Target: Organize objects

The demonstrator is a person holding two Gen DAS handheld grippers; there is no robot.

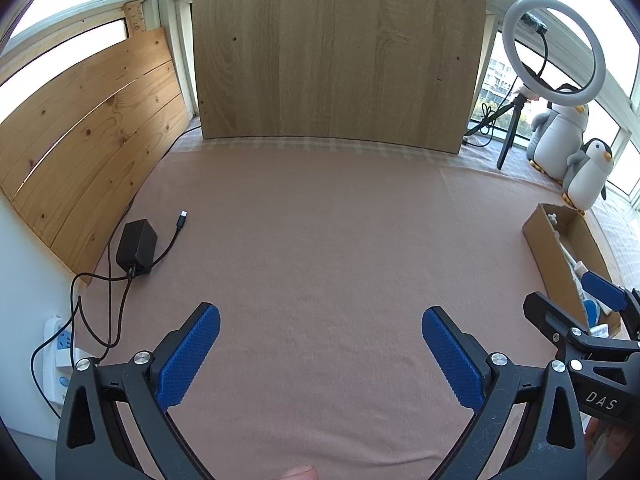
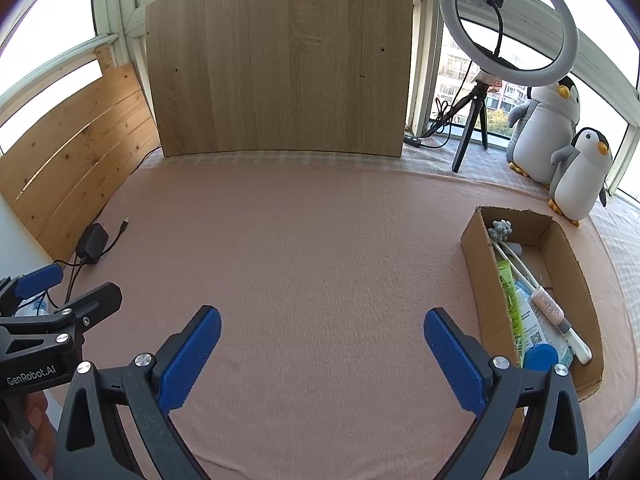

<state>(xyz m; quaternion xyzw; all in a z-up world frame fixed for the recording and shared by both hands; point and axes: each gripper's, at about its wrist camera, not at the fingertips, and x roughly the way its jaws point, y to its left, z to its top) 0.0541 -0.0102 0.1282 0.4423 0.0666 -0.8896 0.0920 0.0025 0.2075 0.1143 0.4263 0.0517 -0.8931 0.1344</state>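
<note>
A cardboard box [image 2: 576,264] lies on the pink cloth at the right, and shows again at the right edge of the left wrist view as the box [image 1: 540,236]. Inside it are a green tube [image 2: 510,300], a pink tube [image 2: 548,304], white sticks [image 2: 516,260], a grey toy [image 2: 500,230] and a blue cap [image 2: 542,356]. My right gripper [image 2: 322,320] is open just left of the box, with nothing between its fingers. My left gripper [image 1: 320,318] is open over bare cloth, also holding nothing. Each gripper appears at the edge of the other's view.
A black charger [image 1: 136,246] with a cable and a loose plug [image 1: 182,216] lies at the left, near a white power strip [image 1: 60,356]. A wooden board [image 1: 336,52] leans at the back. A ring light on a tripod [image 2: 508,24] and two plush penguins [image 2: 580,172] stand at the back right.
</note>
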